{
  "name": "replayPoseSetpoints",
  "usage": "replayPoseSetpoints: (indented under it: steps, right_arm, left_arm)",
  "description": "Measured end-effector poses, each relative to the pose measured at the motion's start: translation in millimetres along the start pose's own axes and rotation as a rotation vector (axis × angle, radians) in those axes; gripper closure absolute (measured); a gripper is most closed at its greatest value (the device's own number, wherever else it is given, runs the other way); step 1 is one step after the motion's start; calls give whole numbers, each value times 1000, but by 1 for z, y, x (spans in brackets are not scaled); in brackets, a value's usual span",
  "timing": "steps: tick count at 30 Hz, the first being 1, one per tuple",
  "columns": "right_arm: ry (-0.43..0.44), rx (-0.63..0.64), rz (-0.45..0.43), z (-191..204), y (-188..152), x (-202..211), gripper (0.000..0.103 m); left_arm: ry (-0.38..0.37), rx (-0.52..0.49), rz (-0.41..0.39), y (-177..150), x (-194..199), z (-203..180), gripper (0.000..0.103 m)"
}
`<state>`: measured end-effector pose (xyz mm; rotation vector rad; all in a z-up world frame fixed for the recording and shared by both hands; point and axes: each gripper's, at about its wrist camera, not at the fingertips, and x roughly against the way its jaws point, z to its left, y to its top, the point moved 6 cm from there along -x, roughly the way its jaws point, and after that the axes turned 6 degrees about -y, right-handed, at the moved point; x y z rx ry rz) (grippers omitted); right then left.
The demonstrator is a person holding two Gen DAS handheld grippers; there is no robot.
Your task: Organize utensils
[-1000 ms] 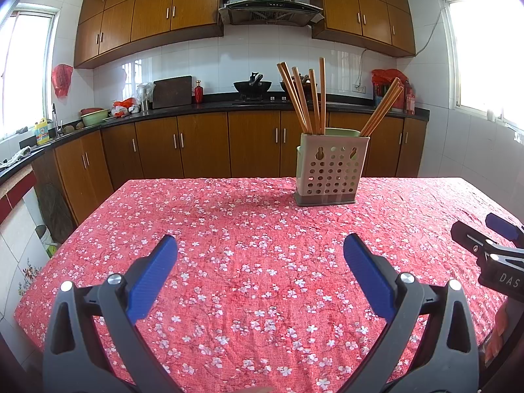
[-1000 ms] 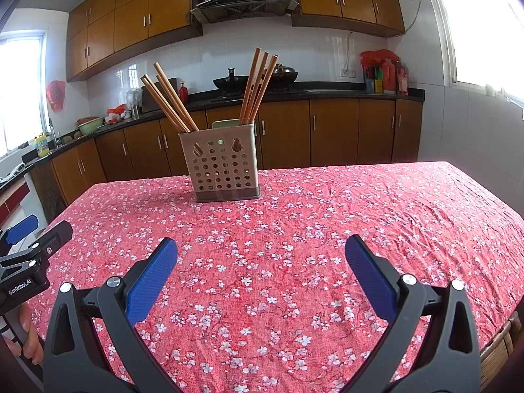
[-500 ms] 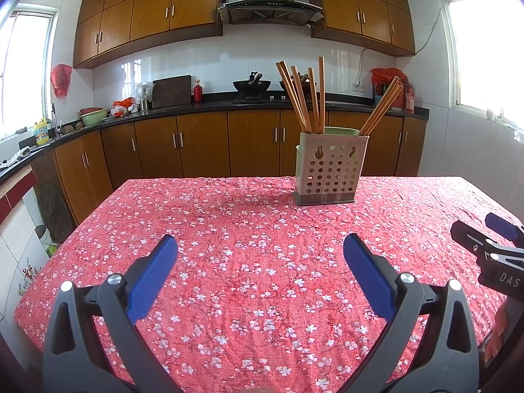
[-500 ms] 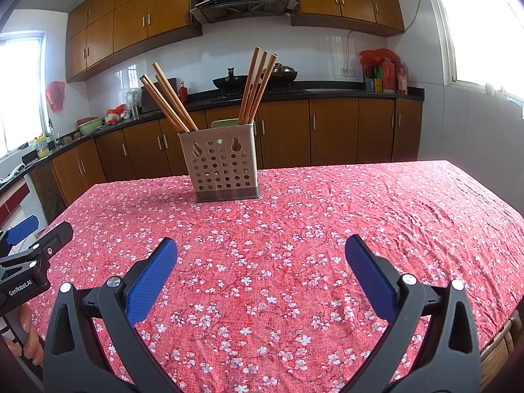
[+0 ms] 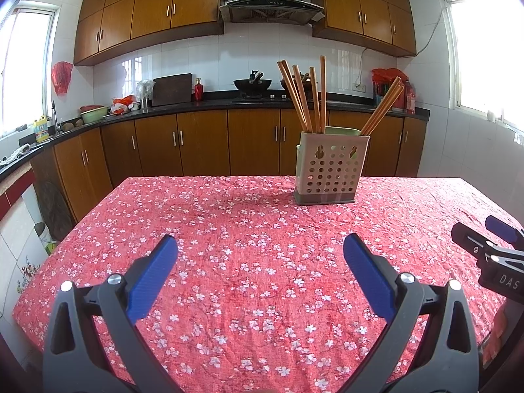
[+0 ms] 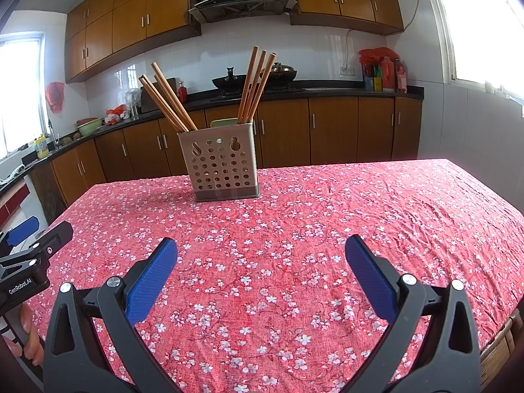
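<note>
— Where is the utensil holder?

— It stands upright on the red flowered tablecloth, near the far edge of the tabletop. Wooden chopsticks stick out of it in two bunches, leaning apart.

— And the grippers?

— The left gripper hovers over the near part of the tabletop, jaws spread wide, nothing between them. The holder is well ahead of it, a little to its right. The right gripper is spread wide too and empty; the holder is ahead, a little to its left.
</note>
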<state>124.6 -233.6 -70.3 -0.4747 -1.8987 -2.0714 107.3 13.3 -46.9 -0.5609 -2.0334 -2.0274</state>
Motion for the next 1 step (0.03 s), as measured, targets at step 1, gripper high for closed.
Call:
replayPoseSetpoints:
  steps: [1]
  right_arm:
    - [0,0,0,0,1,0,2]
  left_arm:
    - [0,0,1,0,0,0,4]
